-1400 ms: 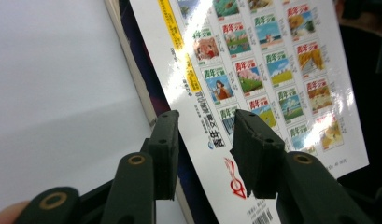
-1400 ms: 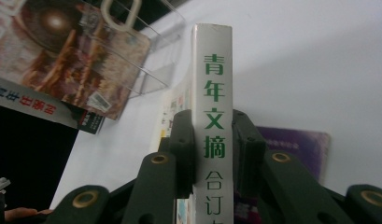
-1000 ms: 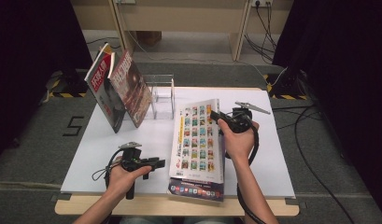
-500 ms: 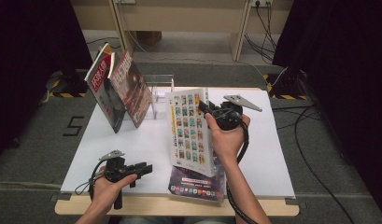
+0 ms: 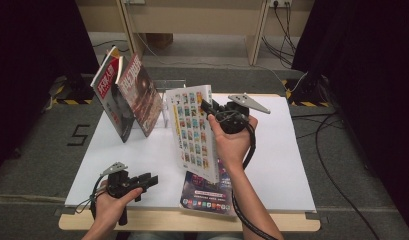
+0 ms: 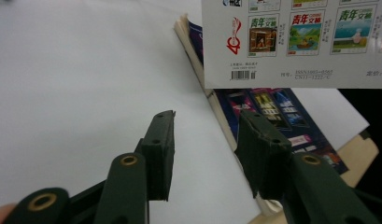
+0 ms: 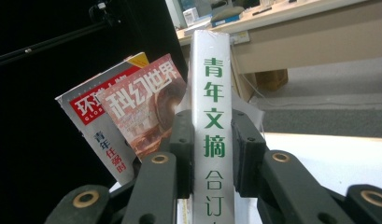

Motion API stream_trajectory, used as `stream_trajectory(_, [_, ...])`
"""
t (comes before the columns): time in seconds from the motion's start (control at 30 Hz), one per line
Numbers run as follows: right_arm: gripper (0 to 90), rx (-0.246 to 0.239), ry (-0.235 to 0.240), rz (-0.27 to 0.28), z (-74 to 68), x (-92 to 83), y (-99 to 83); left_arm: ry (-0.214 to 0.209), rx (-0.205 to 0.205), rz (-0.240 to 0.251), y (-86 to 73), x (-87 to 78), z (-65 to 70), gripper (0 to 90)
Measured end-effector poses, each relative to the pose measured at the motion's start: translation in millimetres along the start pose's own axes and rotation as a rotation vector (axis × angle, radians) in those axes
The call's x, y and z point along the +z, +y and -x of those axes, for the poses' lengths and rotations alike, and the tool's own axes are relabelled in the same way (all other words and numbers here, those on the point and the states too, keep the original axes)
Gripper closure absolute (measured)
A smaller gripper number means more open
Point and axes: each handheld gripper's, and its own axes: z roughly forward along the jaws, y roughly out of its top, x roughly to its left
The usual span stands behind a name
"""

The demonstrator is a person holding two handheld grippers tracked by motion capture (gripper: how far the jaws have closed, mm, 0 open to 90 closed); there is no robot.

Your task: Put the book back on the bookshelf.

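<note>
My right gripper [image 5: 207, 108] is shut on the spine of a thick white book [image 5: 191, 131] with a grid of small cover pictures. It holds the book upright above the table. In the right gripper view both pads [image 7: 183, 149] press the white spine [image 7: 212, 112] with green characters. A dark blue magazine [image 5: 204, 196] lies flat under it near the front edge. My left gripper [image 5: 151, 180] hovers low at the front left. Its jaws have just been opening a little, with nothing between them [image 6: 205, 149]. Ahead of it are the white book's back cover [image 6: 291, 42] and the dark magazine [image 6: 268, 107].
Two magazines, one red-and-white [image 5: 108, 92] and one brown-red [image 5: 140, 95], lean in a clear rack [image 5: 164, 85] at the back left of the white table [image 5: 277, 155]. A wooden desk's legs and floor cables lie beyond the table.
The right gripper has raised the white book from lying tilted on the dark magazine to standing upright, and carried it toward the rack. The left hand has drawn back toward the front left.
</note>
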Motion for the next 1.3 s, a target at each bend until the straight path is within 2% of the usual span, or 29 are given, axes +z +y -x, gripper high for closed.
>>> stream_trajectory(0.13, [74.2, -0.013, -0.007, 0.013, -4.3, 4.4, 0.0, 0.067, 0.034, 0.020, -0.1, -3.4, -1.9, 54.5])
stream_trajectory(0.3, [74.2, -0.024, -0.012, 0.021, -8.3, 7.8, 0.5, 0.097, 0.033, 0.021, -1.1, -4.0, -5.4, 53.6])
stream_trajectory(0.87, [74.2, -0.038, -0.006, 0.034, -22.9, 28.8, 8.0, 0.103, 0.035, 0.022, -2.2, -4.6, -8.1, 53.5])
stream_trajectory(1.3, [74.2, -0.032, -0.026, 0.043, -22.3, 48.1, 12.2, 0.095, 0.034, 0.015, -2.7, -3.5, -8.5, 53.6])
